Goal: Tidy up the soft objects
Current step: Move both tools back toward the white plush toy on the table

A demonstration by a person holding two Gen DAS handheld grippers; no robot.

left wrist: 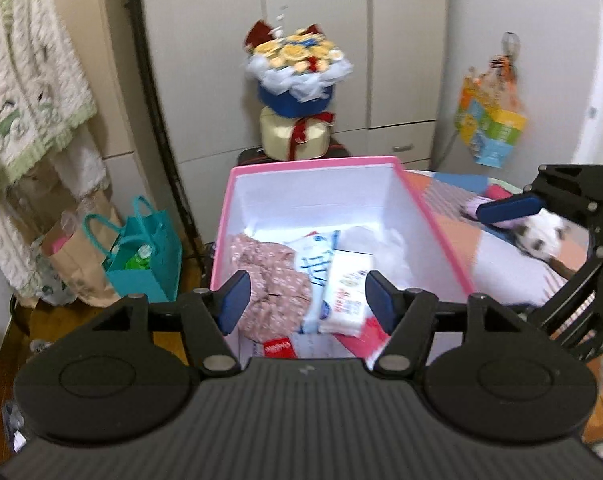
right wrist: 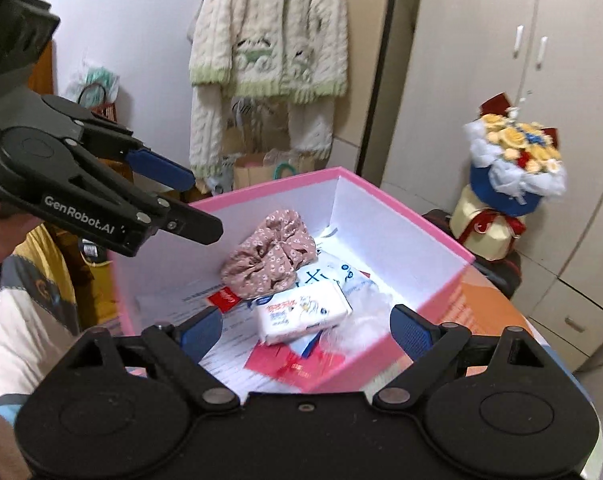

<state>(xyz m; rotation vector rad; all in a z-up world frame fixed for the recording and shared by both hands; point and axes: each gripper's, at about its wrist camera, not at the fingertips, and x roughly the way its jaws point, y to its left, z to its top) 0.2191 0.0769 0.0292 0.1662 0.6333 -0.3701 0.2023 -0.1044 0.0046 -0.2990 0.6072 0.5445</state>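
Pink box: the pink box (right wrist: 397,216) stands open on a surface with a patchwork cover; white inside, no lid in view.
Already in the box: a floral fabric bundle (right wrist: 269,252) lies toward the far left corner; a white wipes pack (right wrist: 301,312) rests just beside it on a blue-printed soft pack (left wrist: 315,268), with white tissue paper (right wrist: 365,312) to the right and papers and a red card (right wrist: 293,364) beneath.
Left tool: the left tool (left wrist: 307,296) is over the box's near edge, jaws apart, nothing between them.
Right tool: the right tool (right wrist: 307,328) is at the box's near rim, jaws spread wide, empty.
Still outside: a white, dark-spotted soft thing (left wrist: 541,236) lies on the cover right of the box; blurred, so its kind is unclear.
Progress: judged well along; at least that one item looks left to put in.
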